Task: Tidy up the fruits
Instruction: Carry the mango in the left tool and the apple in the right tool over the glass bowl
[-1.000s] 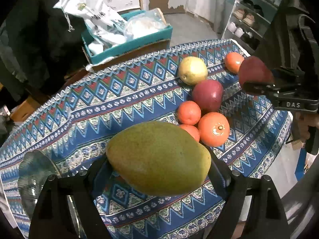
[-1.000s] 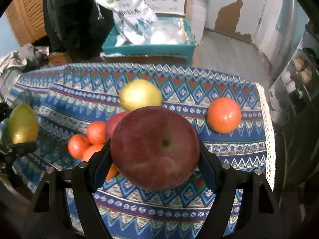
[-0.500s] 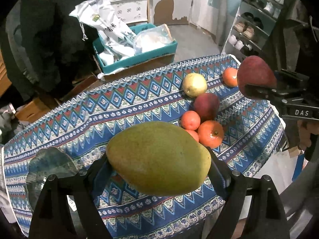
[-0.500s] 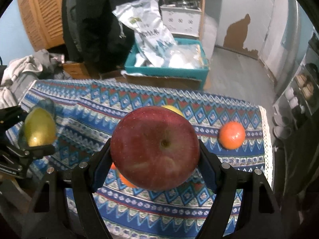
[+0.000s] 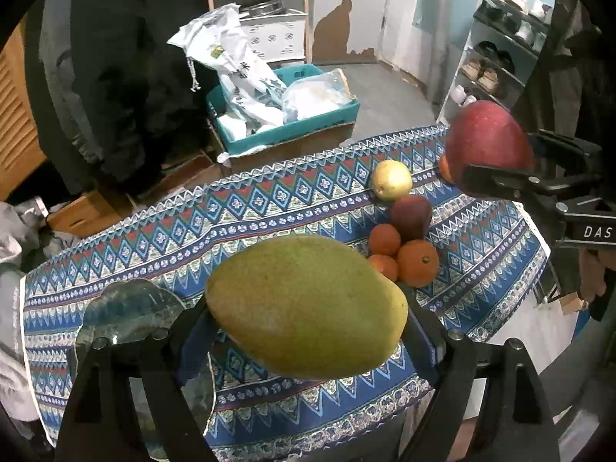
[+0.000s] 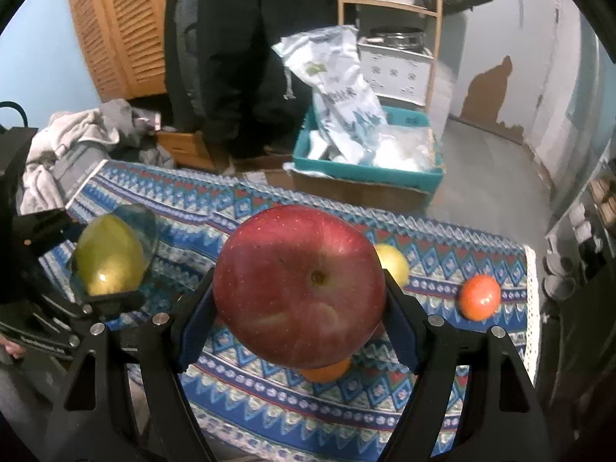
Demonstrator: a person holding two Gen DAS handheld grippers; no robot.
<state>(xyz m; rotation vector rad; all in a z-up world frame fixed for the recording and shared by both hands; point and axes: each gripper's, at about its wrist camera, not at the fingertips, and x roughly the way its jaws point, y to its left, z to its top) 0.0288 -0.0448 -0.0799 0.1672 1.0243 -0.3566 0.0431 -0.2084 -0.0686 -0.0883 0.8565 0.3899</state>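
My left gripper (image 5: 306, 331) is shut on a green mango (image 5: 306, 306) and holds it high above the table. My right gripper (image 6: 298, 304) is shut on a red apple (image 6: 298, 285), also high above the table; it shows in the left wrist view (image 5: 487, 142) too. On the patterned cloth (image 5: 192, 223) lie a yellow pear (image 5: 390, 179), a dark red apple (image 5: 410, 215) and three oranges (image 5: 417, 261). A lone orange (image 6: 479, 296) lies near the right edge. A glass plate (image 5: 131, 308) sits at the left end.
Behind the table a teal crate (image 5: 285, 127) with white bags stands on a cardboard box on the floor. A person in dark clothes (image 6: 231, 57) stands at the back. A shoe rack (image 5: 496, 57) is at the right, crumpled clothes (image 6: 69, 142) at the left.
Both grippers have risen and pulled back from the table with their fruit; the table and its fruit look smaller and farther away. The grips are unchanged.
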